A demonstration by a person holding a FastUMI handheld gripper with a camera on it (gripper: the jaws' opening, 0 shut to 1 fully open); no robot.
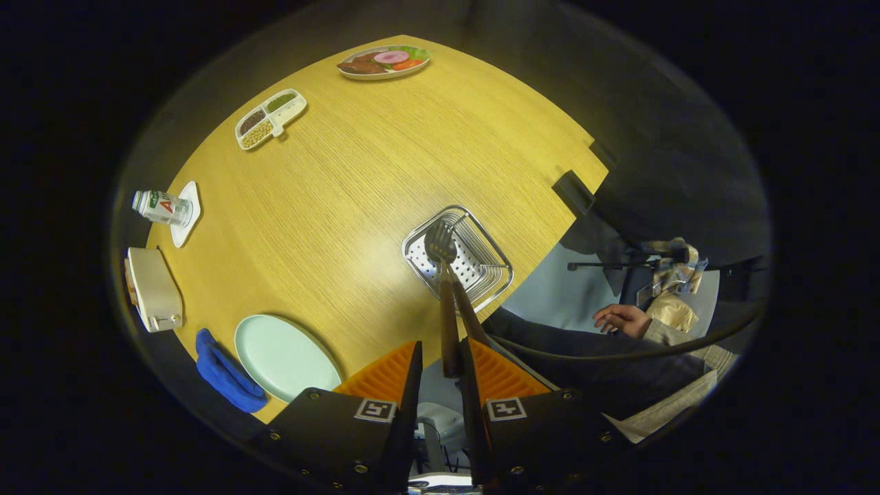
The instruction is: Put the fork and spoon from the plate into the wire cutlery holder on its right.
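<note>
Gripper (440, 375): jaws spread, fork handle between them, contact unclear. Plate (282, 357): bare, beside fingers. Fork (443, 275) and second handle: heads in wire holder (495, 265) ahead. Farther: divided dish (295, 110) of beans; food plate (350, 72).

A staged dining booth: a round light-wood table (357, 179) beyond the fingers bears a plate of fake food (383, 62), a white toaster (152, 289) and a pale green plate (282, 357).

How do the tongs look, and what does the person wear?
The tongs have two ribbed pads on black housings, each housing bearing a square black-and-white marker and small screws. The person's hand comes out of a light beige sleeve; dark trousers show below.
</note>
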